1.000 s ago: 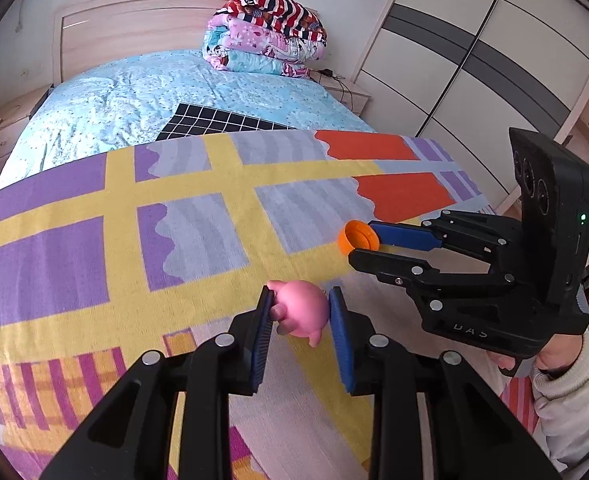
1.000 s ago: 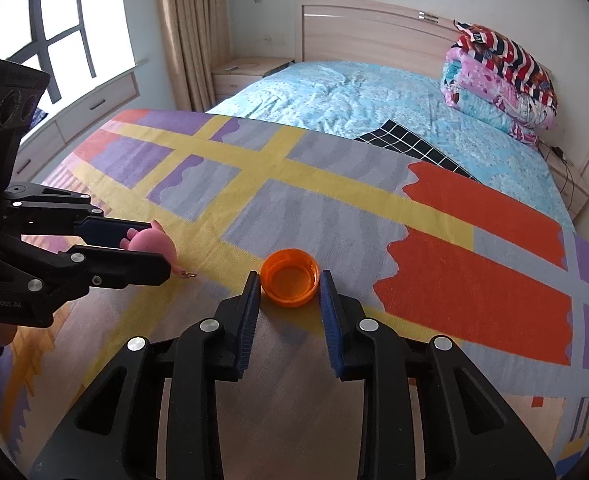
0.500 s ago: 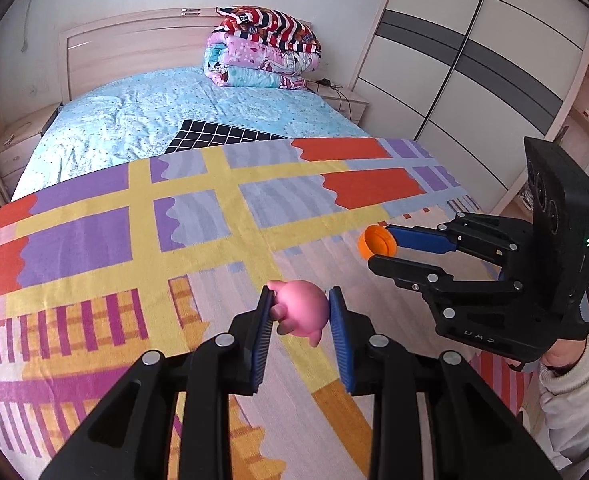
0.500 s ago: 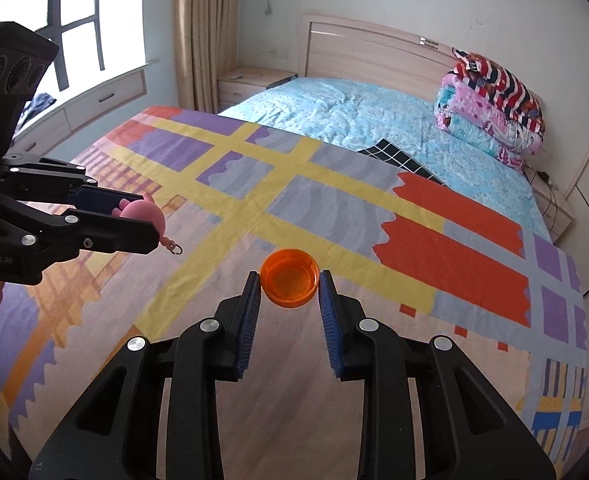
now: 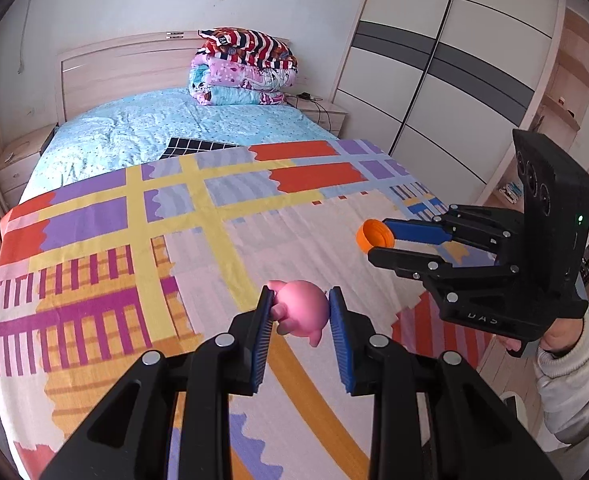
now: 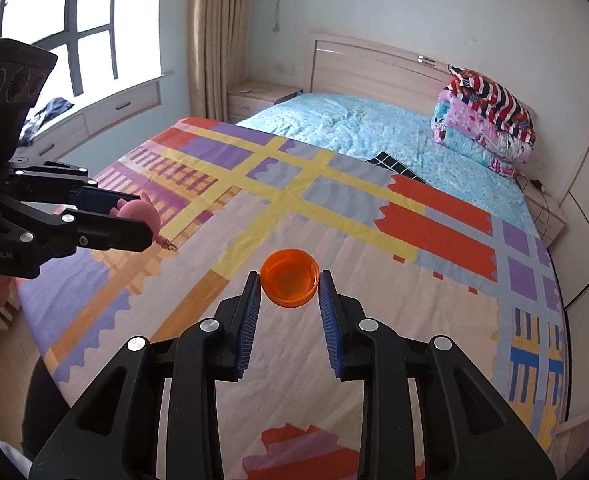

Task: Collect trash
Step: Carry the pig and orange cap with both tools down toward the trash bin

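Note:
My left gripper (image 5: pixel 299 304) is shut on a small pink pig toy (image 5: pixel 301 312) and holds it well above the bed; it also shows in the right wrist view (image 6: pixel 134 220), with the pig (image 6: pixel 140 212) and its dangling keyring. My right gripper (image 6: pixel 289 285) is shut on an orange bottle cap (image 6: pixel 289 282), open side towards the camera, held above the bed. In the left wrist view the right gripper (image 5: pixel 378 240) shows at the right with the cap (image 5: pixel 374 234).
Below lies a bed with a colourful patterned blanket (image 5: pixel 174 240) over a light blue sheet (image 5: pixel 134 132). Folded quilts (image 5: pixel 242 72) are stacked by the headboard. A wardrobe (image 5: pixel 454 80) stands on the right, a window (image 6: pixel 54 40) and nightstand (image 6: pixel 258 96) on the left.
Both grippers have risen and pulled back from the bed, each keeping its object. More of the blanket and room shows now.

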